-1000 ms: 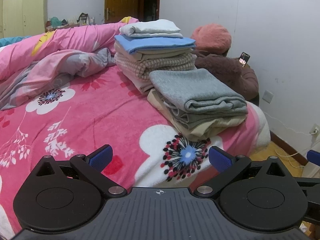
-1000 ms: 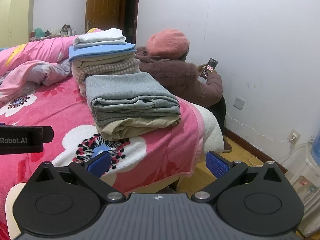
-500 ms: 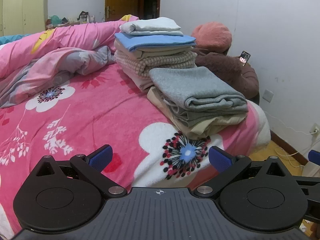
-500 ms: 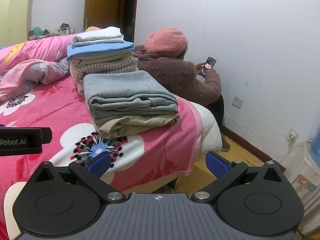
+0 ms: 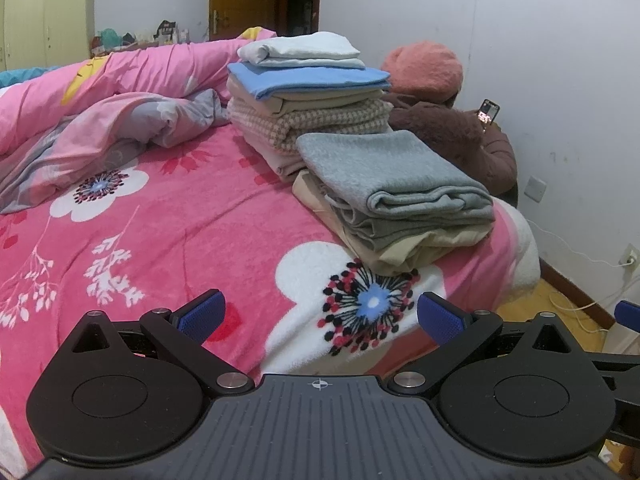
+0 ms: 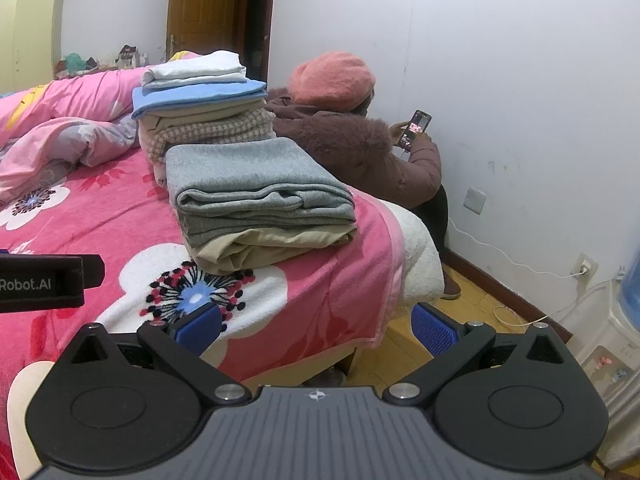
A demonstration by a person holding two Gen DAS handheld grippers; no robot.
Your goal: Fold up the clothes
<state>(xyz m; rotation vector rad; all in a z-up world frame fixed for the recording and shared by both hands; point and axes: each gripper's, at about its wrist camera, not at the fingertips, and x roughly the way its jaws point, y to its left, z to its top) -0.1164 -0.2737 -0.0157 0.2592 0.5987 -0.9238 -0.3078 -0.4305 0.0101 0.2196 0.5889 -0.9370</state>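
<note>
Above the pink blanket (image 5: 168, 216), the left gripper (image 5: 318, 314) had its blue fingers wide apart and held nothing. Beside it, over the corner of the bed, the right gripper (image 6: 316, 322) was spread just as wide, and it was empty too. Past the fingers lay a big white flower (image 5: 360, 300) printed on the blanket. Just behind the flower sat a low pile (image 5: 394, 200) of folded clothes, grey on top and tan at the bottom. A taller pile (image 5: 308, 100) stood right behind it, touching it, with white and blue pieces on top. A crumpled quilt (image 5: 120, 120) lay farther back on the left. Beyond the piles, a person (image 6: 360, 140) in a fuzzy pink hat sat by the wall, looking at a phone (image 6: 416, 128).
</note>
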